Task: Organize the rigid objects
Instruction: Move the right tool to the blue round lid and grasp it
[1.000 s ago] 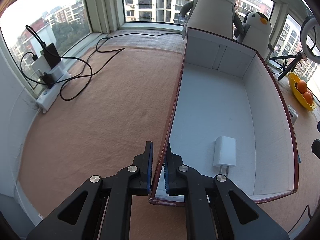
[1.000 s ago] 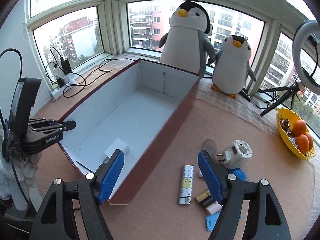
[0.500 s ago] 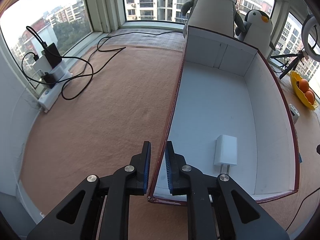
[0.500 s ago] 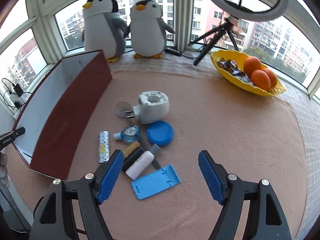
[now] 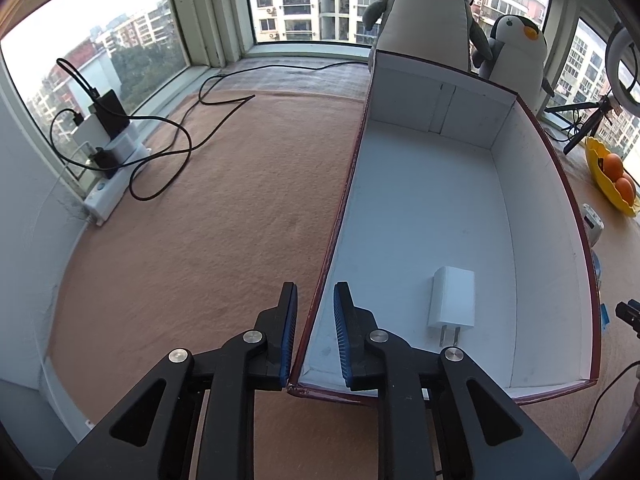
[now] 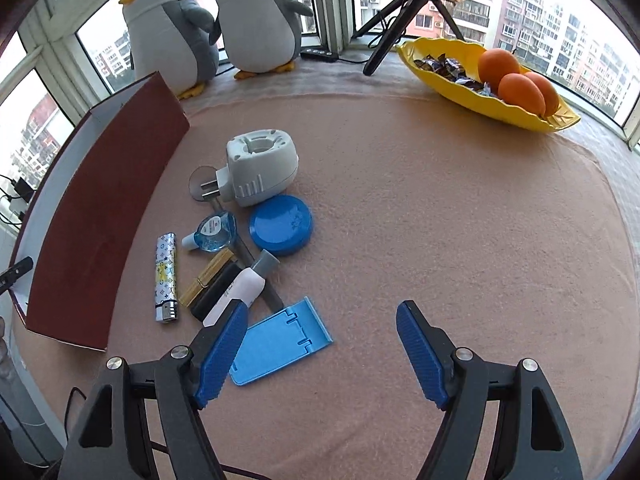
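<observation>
White-lined box (image 5: 460,216), maroon outside: holds 1 item so far, white charger (image 5: 452,300) on its floor at approx 5 o'clock; rest of interior bare, so task judged early. Still out on counter (image 6: 440,200): plug adapter (image 6: 260,170), blue lid (image 6: 280,224), lighter (image 6: 166,276), blue stand (image 6: 280,340), misc. small bits, clustered just beside box's long wall. Left tongs (image 5: 315,336) narrow, straddling box's near-corner wall, pads not seen touching; right tongs (image 6: 320,354) wide, empty, stand at their 10 o'clock, open counter 12–3 o'clock.

Right gripper (image 6: 320,344) hangs wide over bare mat, the clutter heap (image 6: 236,248) crowding its left; box (image 5: 440,216) floor lies clear beyond the charger (image 5: 452,300).
</observation>
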Demonstrator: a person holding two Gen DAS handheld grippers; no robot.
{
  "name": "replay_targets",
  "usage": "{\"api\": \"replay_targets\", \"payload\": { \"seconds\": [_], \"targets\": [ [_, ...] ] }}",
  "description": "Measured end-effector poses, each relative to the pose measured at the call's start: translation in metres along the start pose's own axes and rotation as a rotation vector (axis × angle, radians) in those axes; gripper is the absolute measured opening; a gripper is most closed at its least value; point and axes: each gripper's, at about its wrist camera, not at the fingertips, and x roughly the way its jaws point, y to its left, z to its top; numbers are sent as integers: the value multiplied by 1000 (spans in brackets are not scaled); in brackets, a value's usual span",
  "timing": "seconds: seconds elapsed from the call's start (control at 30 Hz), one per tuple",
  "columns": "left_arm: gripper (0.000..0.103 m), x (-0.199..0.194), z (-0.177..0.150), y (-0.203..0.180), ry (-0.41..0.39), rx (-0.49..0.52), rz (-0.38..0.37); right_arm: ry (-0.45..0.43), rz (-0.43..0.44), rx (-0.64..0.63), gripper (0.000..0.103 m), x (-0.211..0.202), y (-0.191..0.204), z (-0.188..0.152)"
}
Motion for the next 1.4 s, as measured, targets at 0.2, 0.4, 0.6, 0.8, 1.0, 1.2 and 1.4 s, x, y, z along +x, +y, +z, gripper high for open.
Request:
{"api": "replay_targets", "payload": {
  "seconds": [0.2, 0.4, 0.6, 0.8, 1.0, 1.2, 1.4],
  "targets": [
    [17, -1, -1, -1, -1, -4, 21, 18, 12, -1, 69, 14, 1, 10],
    [17, -2, -1, -2, 1, -5, 39, 19, 35, -21, 65, 27, 7, 35],
    [17, -3, -2, -3, 4, -12, 53, 58, 13, -98, 64, 51, 25, 54],
    [17, -4, -2, -4, 2, -19, 59, 106, -7, -135, 57, 72, 29, 61],
    [17, -4, -3, -4, 2, -19, 61, 107, -24, -153, 46, 72, 27, 64],
    [17, -4, -2, -3, 0, -20, 55, 104, -25, -136, 46, 68, 20, 61],
    [17, -3, -2, 0, -2, -21, 39, 80, -37, -115, 46, 57, 17, 57]
  ]
}}
